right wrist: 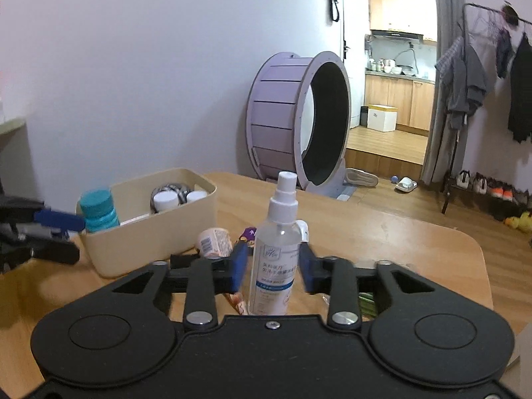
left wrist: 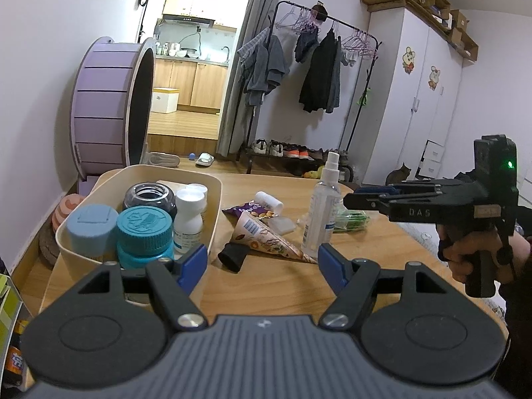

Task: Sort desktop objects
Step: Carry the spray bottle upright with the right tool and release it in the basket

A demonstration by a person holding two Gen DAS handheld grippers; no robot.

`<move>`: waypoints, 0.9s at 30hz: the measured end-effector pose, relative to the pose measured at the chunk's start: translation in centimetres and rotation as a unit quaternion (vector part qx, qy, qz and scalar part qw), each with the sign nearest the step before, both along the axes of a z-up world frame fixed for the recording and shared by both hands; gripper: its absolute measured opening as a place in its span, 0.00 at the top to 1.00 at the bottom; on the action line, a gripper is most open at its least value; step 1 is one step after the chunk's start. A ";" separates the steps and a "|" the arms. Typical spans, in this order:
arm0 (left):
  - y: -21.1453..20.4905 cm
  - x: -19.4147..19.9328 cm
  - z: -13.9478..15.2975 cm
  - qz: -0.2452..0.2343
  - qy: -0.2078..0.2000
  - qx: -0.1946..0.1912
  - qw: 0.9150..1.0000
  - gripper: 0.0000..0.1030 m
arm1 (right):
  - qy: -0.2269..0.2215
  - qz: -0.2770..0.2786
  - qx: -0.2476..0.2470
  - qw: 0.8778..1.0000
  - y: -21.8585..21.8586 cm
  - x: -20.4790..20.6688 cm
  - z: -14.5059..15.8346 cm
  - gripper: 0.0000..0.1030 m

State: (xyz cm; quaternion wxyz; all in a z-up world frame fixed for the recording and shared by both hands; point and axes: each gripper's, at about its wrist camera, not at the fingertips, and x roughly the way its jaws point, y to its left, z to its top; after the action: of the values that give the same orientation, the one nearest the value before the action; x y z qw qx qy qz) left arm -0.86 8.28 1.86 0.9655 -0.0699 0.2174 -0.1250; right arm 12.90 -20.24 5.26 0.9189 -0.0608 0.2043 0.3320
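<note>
My right gripper has its jaws spread either side of one clear spray bottle standing upright on the bench, pads near but not gripping. My left gripper hangs wide open, empty, beside the beige bin. In the bin I count one teal-capped jar, one light-blue lid, one dark jar and two white bottles. Between bin and spray bottle lie one cone-shaped snack packet and one small black piece.
</note>
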 end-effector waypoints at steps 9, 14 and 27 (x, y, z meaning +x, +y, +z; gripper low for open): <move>0.0 0.0 0.1 -0.002 -0.003 -0.002 1.000 0.30 | 0.005 0.003 0.027 1.000 0.5 1.4 0.3 0.57; 0.2 -0.1 0.2 0.000 -0.004 -0.004 1.000 0.30 | 0.018 0.008 0.032 0.999 1.0 2.4 -0.1 0.71; 1.3 -0.8 0.8 0.011 -0.015 -0.014 1.000 0.30 | -0.007 0.042 0.052 0.998 2.5 0.9 3.7 0.79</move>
State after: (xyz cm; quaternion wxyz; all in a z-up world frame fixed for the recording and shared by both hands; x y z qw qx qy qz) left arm -1.68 9.61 2.64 0.9687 -0.0842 0.2008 -0.1190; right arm 13.85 -17.77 9.01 0.9072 -0.0234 0.1778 0.3805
